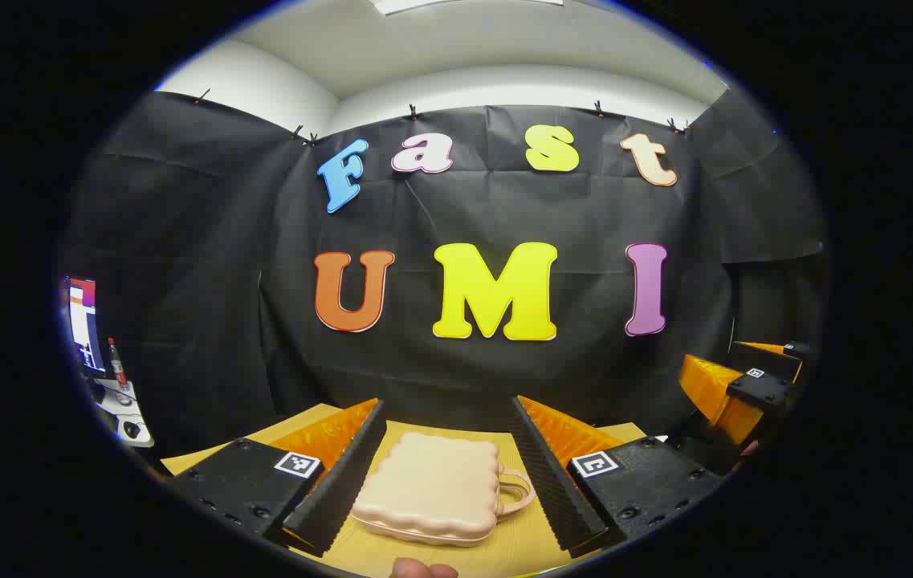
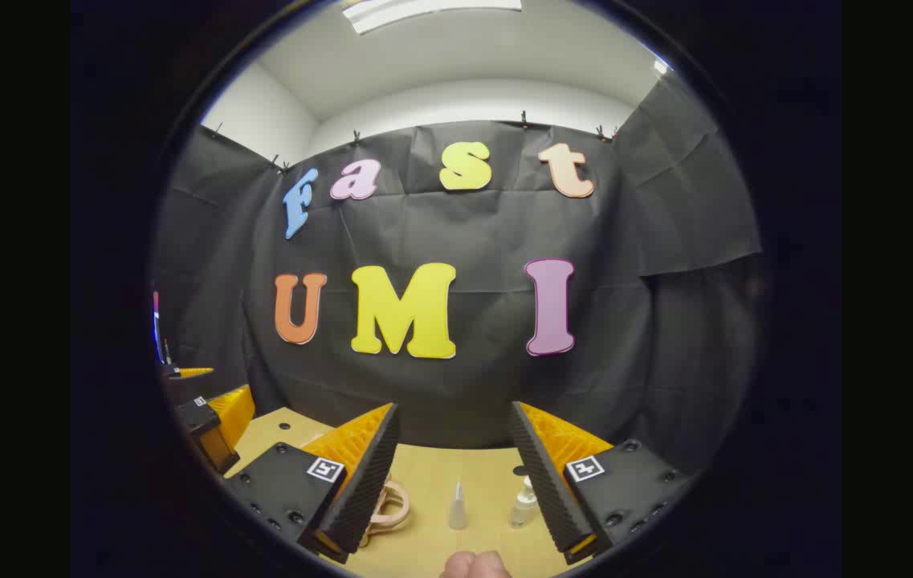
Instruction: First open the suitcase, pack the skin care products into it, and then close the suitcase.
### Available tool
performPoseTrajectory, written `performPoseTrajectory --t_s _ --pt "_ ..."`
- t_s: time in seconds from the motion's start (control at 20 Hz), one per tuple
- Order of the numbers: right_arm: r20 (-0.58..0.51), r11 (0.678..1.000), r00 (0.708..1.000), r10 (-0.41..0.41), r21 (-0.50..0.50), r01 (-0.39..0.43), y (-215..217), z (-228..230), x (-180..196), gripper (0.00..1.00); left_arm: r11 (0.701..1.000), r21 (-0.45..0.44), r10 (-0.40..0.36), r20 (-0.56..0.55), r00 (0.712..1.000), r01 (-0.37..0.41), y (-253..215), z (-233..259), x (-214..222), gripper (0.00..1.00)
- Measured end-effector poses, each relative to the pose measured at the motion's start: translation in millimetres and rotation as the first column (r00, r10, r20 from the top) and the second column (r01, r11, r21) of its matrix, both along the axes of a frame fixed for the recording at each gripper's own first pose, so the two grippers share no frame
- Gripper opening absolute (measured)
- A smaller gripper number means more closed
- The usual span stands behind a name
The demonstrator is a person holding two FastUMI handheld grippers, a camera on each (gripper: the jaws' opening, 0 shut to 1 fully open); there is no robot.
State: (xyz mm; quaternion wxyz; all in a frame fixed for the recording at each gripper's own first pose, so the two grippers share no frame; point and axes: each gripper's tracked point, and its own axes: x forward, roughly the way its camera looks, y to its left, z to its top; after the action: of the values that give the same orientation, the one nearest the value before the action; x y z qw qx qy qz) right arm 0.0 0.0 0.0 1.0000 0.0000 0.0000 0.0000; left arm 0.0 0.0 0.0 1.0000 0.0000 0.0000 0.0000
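A pale pink suitcase (image 1: 430, 488) with a scalloped edge lies flat and closed on the wooden table (image 1: 520, 546), its handle (image 1: 516, 491) pointing right. My left gripper (image 1: 448, 461) stands open above it, one finger on each side of the case, not touching. In the right gripper view the case's handle (image 2: 389, 506) peeks out beside the left finger. A slim white tube (image 2: 458, 507) and a small clear pump bottle (image 2: 523, 502) stand upright on the table between the fingers of my open right gripper (image 2: 456, 466).
The other gripper (image 1: 745, 393) hovers at the far right of the left gripper view, and at the far left (image 2: 207, 417) of the right gripper view. A desk with a screen (image 1: 83, 321) stands outside the booth at left. A fingertip (image 2: 474, 564) shows at the bottom edge.
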Motion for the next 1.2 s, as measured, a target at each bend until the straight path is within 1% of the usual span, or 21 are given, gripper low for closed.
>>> performPoseTrajectory --t_s 0.1,0.2,0.25,0.35,0.5,0.6,0.7,0.8,0.9,1.05,1.1,1.2 --pt "-0.008 1.000 1.000 0.005 -0.014 -0.005 -4 -8 -6 0.82 1.000 0.013 -0.017 0.002 1.000 0.017 -10 2 -5 0.98" --pt "-0.016 1.000 1.000 -0.005 -0.020 0.004 -10 -14 -19 0.81 1.000 0.004 -0.031 -0.002 1.000 0.031 -17 2 -11 0.98" --pt "-0.012 1.000 1.000 -0.010 -0.023 0.009 -11 -15 -27 0.82 0.999 -0.001 -0.051 -0.010 0.999 0.051 -22 0 -15 0.98" --pt "-0.007 0.999 0.999 -0.035 -0.040 0.034 -15 -14 -42 0.81 0.996 0.006 -0.092 -0.009 0.996 0.092 -30 1 -23 0.97" --pt "-0.009 0.997 0.997 -0.072 -0.032 0.072 -15 -11 -58 0.81 0.990 0.007 -0.140 -0.015 0.990 0.140 -32 0 -29 0.97" --pt "0.013 0.995 0.996 -0.092 -0.029 0.093 -11 -3 -66 0.81 0.986 0.001 -0.167 -0.007 0.986 0.167 -31 -2 -34 0.98" --pt "0.014 0.996 0.996 -0.084 -0.028 0.084 -2 -5 -69 0.81 0.984 0.010 -0.175 -0.007 0.984 0.176 -27 -6 -37 0.98" --pt "0.012 0.997 0.998 -0.068 -0.027 0.069 6 -8 -72 0.82 0.982 -0.001 -0.189 -0.005 0.982 0.189 -27 -12 -37 0.98" --pt "0.008 0.998 0.999 -0.041 -0.045 0.042 12 -12 -73 0.82 0.984 -0.014 -0.180 -0.023 0.983 0.180 -25 -19 -35 0.98" --pt "-0.008 0.999 0.999 -0.032 -0.033 0.032 7 -19 -65 0.81 0.988 -0.003 -0.155 -0.029 0.988 0.155 -23 -24 -29 0.98" --pt "-0.016 0.999 0.999 -0.037 -0.038 0.036 4 -23 -63 0.82 0.988 0.002 -0.154 -0.038 0.987 0.155 -26 -30 -27 0.98" --pt "-0.036 0.998 0.999 -0.039 -0.049 0.037 -4 -34 -56 0.81 0.986 0.012 -0.168 -0.068 0.983 0.169 -36 -48 -20 0.98"
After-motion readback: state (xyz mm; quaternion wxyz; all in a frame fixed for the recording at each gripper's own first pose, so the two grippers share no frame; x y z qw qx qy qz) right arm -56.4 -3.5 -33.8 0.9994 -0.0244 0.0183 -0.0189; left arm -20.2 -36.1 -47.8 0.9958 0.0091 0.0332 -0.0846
